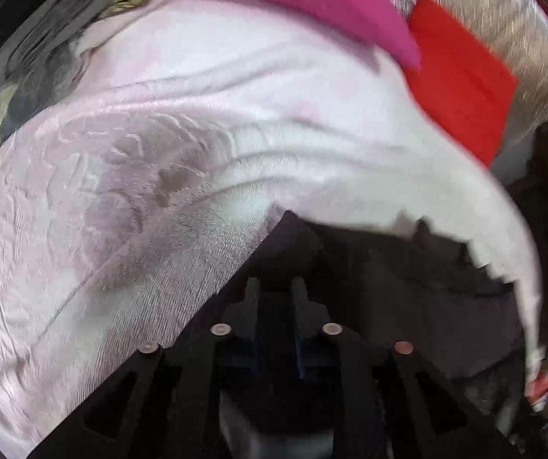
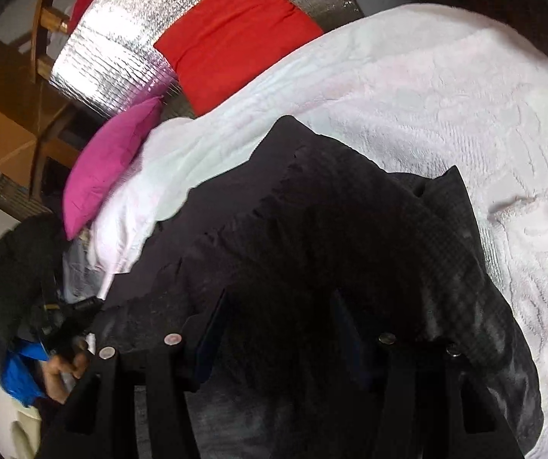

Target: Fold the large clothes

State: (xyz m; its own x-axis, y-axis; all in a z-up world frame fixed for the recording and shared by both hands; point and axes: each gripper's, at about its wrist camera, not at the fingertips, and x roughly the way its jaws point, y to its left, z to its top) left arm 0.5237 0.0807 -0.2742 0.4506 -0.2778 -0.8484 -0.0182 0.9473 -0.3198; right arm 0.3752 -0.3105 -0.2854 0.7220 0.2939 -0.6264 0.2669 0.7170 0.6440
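Right wrist view first: a dark, waffle-textured garment [image 2: 312, 210] is draped across the front of the right gripper [image 2: 278, 306], heaped over a pale pink embossed blanket [image 2: 446, 88] that covers the bed. Its cloth hides the fingertips, so I cannot tell how far the jaws stand apart or whether they truly pinch fabric — the way the cloth bunches over the fingers suggests a hold, but that is a judgement. From the left wrist, the left gripper [image 1: 274, 287] looks narrowly set, and dark fabric lies over and beyond its tips with a ragged edge against the blanket; here too the grasp itself is hidden. A magenta cushion [image 2: 109, 164] and a red cushion [image 2: 235, 34] rest near the head of the bed against a silvery quilted panel [image 2: 121, 49], well clear of the garment. The step in hand appears to be carrying an edge of the garment over to make a fold. To do it well, both tools should travel together at equal height, keeping the edge taut between them so the fold line stays straight — and neither should snag the blanket beneath. Lay the edge down flat before letting go; releasing high would let this heavy cloth slump into a crooked heap.
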